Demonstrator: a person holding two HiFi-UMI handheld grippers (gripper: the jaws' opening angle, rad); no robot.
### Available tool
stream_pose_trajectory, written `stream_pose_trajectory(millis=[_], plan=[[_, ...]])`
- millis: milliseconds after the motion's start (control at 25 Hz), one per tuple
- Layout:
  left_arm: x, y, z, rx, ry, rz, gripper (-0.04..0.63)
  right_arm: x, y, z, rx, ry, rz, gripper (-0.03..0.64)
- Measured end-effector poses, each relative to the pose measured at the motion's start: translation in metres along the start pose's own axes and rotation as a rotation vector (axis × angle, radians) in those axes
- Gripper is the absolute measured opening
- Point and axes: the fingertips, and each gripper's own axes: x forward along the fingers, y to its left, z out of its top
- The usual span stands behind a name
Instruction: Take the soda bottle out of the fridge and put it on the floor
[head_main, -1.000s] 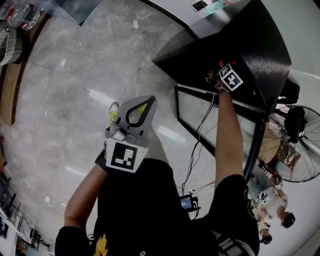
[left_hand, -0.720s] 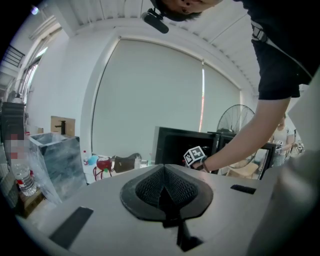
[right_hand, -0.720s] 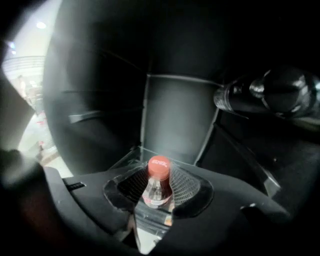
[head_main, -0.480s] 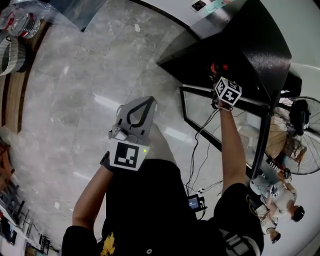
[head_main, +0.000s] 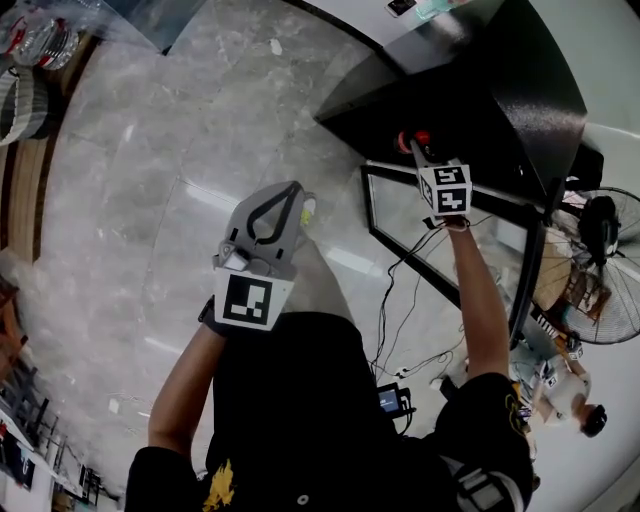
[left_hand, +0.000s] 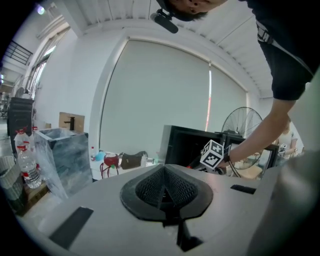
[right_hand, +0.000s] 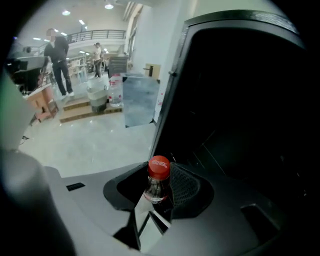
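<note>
The right gripper (right_hand: 161, 194) grips the bottle (right_hand: 158, 176) by its neck at the fridge (head_main: 480, 90) opening. The left gripper (left_hand: 164, 187) is closed and empty. Setting the bottle on the floor (head_main: 150, 200) remains.

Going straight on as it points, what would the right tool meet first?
The soda bottle sits in the right tool's grip; beyond it comes the dark fridge interior, depth unclear.

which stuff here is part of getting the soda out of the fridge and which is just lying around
For the job: soda bottle, fridge, floor.
Just lying about: fan, water bottles, stone block, cardboard box.
</note>
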Motion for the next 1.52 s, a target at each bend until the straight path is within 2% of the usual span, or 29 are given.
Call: stream_pose_trajectory(millis=[240, 360, 520, 680, 840, 920, 1120, 1360, 1520], plan=[[0.001, 0.009, -0.017, -0.011, 0.022, -0.001, 0.018, 0.016, 0.045, -0.001, -0.152, 0.096, 0.100, 0.126], [0.000, 0.013, -0.026, 0.036, 0.029, -0.010, 0.018, 0.024, 0.067, -0.007, -0.215, 0.131, 0.150, 0.126], [0.000, 0.022, -0.037, -0.007, -0.001, 0.007, 0.018, 0.034, 0.091, -0.018, -0.225, 0.159, 0.195, 0.126], [0.003, 0.035, -0.047, -0.137, -0.033, 0.052, 0.018, 0.050, 0.113, -0.025, -0.206, 0.165, 0.209, 0.126], [0.010, 0.038, -0.070, -0.120, 0.013, 0.032, 0.018, 0.074, 0.130, -0.043, -0.176, 0.177, 0.219, 0.126], [0.015, 0.034, -0.082, -0.105, 0.019, 0.006, 0.018, 0.084, 0.139, -0.059, -0.147, 0.190, 0.218, 0.126], [0.022, 0.030, -0.105, -0.141, 0.024, -0.030, 0.018, 0.101, 0.159, -0.088, -0.040, 0.194, 0.174, 0.126], [0.039, 0.026, -0.133, -0.143, 0.046, -0.059, 0.018, 0.130, 0.168, -0.129, 0.225, 0.148, 0.095, 0.126], [0.050, 0.018, -0.157, -0.153, 0.070, -0.082, 0.018, 0.148, 0.165, -0.159, 0.356, 0.104, 0.012, 0.126]])
